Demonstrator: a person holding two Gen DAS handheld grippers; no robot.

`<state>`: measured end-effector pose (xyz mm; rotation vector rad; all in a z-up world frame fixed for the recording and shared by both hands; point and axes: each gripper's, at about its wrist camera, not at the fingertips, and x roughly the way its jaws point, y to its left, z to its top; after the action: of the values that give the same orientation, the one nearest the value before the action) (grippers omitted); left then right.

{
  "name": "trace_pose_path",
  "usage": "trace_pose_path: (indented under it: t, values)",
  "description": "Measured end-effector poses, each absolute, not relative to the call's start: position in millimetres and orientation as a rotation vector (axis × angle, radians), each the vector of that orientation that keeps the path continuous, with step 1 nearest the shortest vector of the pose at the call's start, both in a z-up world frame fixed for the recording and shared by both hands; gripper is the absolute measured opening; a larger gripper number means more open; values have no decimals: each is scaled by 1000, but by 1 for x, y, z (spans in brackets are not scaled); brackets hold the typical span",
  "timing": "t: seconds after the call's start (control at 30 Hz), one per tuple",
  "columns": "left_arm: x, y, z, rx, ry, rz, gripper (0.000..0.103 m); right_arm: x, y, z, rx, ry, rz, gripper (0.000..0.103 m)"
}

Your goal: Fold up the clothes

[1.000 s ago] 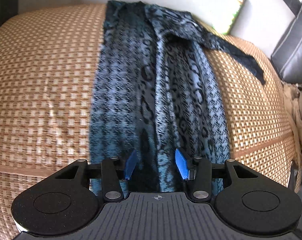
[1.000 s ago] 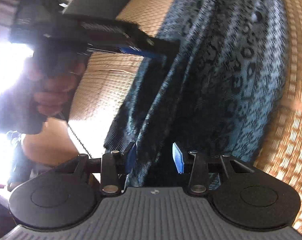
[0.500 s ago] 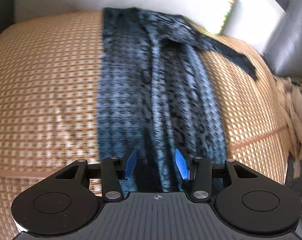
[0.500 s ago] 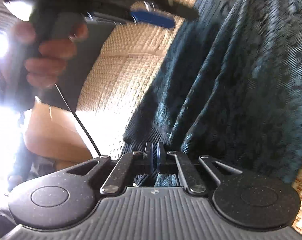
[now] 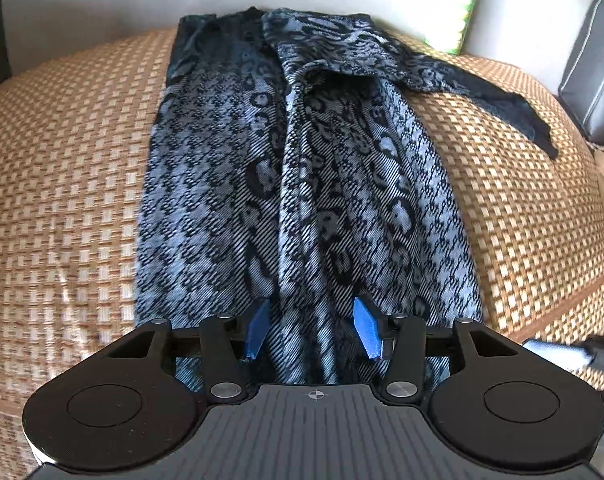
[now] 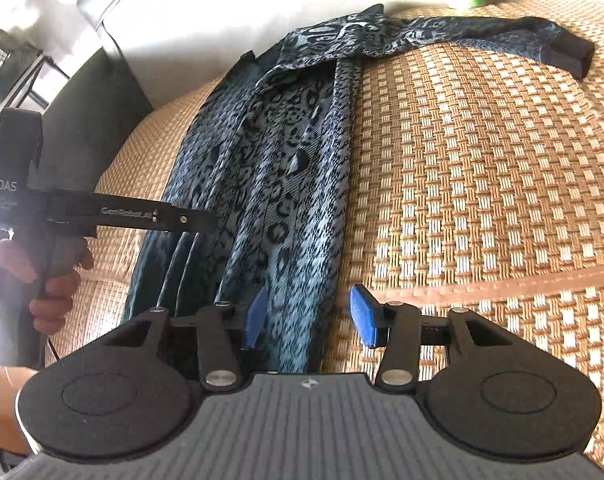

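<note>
Since the earlier frame my right gripper, then pinched shut at the garment's near hem, has swung toward its right edge, jaws opening and gripping nothing. The patterned garment lies lengthwise on the woven mat, long axis running away from both tools, one sleeve trailing toward the mat's far right corner. My left gripper hangs half open and empty over the near hem, centred; no containers appear.

Garment: soft knit cloth, matt, blue-black leopard print with fine ribbed lines. Mat under it: woven rattan-like strips, rough, tan, cloth-tape border. Left hand-held gripper: matt black textured plastic, shiny metal pins, blue rubbery pads. Cushion: smooth grey leather-like.
</note>
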<state>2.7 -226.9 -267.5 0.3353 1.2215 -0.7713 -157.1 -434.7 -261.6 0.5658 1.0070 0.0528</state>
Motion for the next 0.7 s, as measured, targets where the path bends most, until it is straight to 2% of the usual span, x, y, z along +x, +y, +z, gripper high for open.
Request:
trace_pose_path:
  t: [0.03,0.07,0.1,0.13,0.17,0.2,0.23,0.27,0.47,0.53,0.6,0.63,0.7]
  values:
    - [2,-230,-269,348,1222,-776,55,-155,-433,-265,566,1012,57,52]
    - [3,-233,-271,362,1224,-771,43,-153,-432,-271,564,1020,62,52]
    - [3,-236,-274,376,1227,-764,13,-153,-431,-277,565,1028,65,52]
    - [5,-237,-276,377,1232,-755,8,-155,-429,-279,569,1035,68,52]
    - [7,-236,-276,364,1233,-745,7,-156,-428,-281,574,1041,70,52]
    - [8,-235,-275,357,1225,-736,4,-155,-427,-284,583,1049,76,44]
    - [9,-234,-274,351,1217,-728,2,-153,-427,-286,591,1059,84,31]
    - [9,-233,-273,345,1208,-720,2,-152,-427,-287,591,1067,87,1]
    - [15,-232,-271,360,1157,-705,3,-159,-432,-279,587,998,39,2]
    - [16,-231,-271,367,1181,-712,29,-158,-430,-283,569,1006,21,8]
    - [16,-227,-264,361,1185,-720,35,-162,-429,-281,548,1015,19,21]
    - [15,-222,-258,348,1177,-724,42,-166,-427,-277,535,1009,31,22]
    - [12,-211,-244,323,1162,-734,45,-176,-419,-263,511,983,99,22]
